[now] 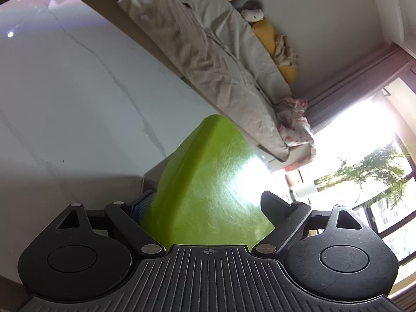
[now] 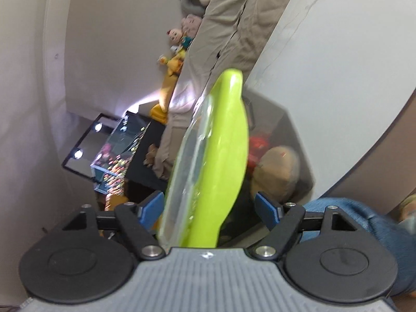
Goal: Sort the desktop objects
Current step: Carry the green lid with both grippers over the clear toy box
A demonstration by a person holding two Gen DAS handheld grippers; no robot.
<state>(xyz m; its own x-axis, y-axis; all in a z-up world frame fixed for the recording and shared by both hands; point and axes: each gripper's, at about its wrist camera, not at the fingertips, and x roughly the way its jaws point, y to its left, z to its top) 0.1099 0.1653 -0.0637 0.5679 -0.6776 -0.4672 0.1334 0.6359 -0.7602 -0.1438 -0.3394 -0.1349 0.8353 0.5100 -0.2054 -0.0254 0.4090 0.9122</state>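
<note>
A lime-green plastic lid or tray (image 1: 208, 182) fills the space between my left gripper's (image 1: 205, 208) fingers; its flat face is tilted toward the camera and the fingers sit against its two sides. In the right wrist view the same green piece (image 2: 221, 156) stands on edge, with a clear rim on its left side, between the blue pads (image 2: 150, 208) of my right gripper (image 2: 210, 208). The right jaws stand wide, with gaps on both sides of the piece.
A white marble table (image 1: 78, 104) lies to the left. A bed with beige sheets (image 1: 208, 46) and plush toys (image 1: 249, 7) is behind. A dark bin (image 2: 280, 140) holds a brown and a red object (image 2: 260, 143). A bright window (image 1: 364, 156) is at right.
</note>
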